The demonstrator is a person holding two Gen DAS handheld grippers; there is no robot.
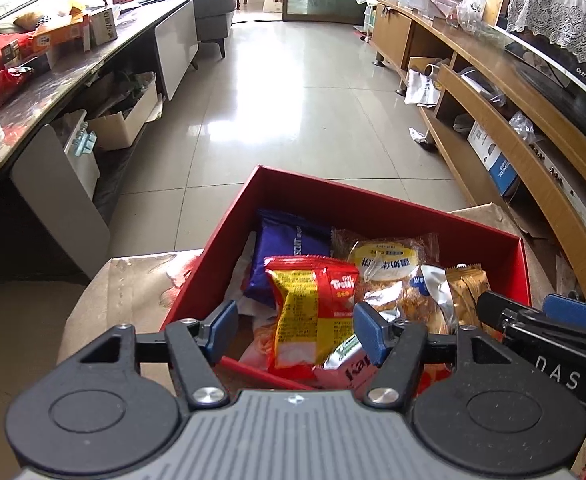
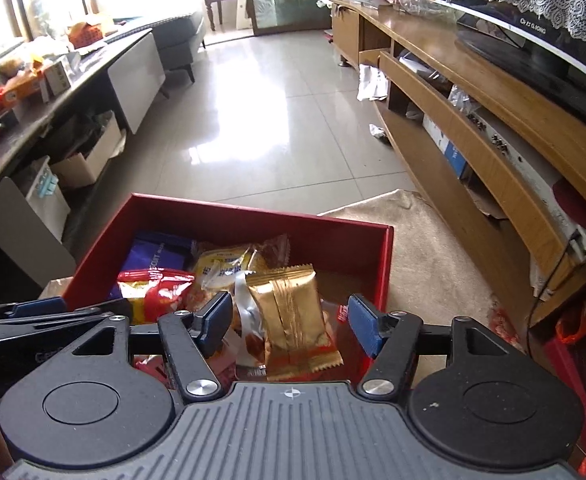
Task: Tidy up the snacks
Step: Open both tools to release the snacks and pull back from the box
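A red box (image 1: 373,200) (image 2: 253,210) sits on a beige cloth and holds several snack packs. My left gripper (image 1: 297,332) hangs over the box's near side, open, with a red-and-yellow gummy pack (image 1: 309,312) lying between its blue pads, which do not press on it. A blue biscuit pack (image 1: 289,248) and a yellow bread pack (image 1: 389,260) lie behind. My right gripper (image 2: 291,324) is open too, and a gold wrapped pack (image 2: 293,312) stands between its pads with gaps on both sides. Each gripper shows at the edge of the other's view.
A dark low table (image 1: 33,92) with more snacks and boxes runs along the left. A wooden TV cabinet (image 1: 493,120) with a television lines the right. Shiny tiled floor (image 1: 293,100) stretches beyond the box. The beige cloth (image 2: 433,264) extends to the box's right.
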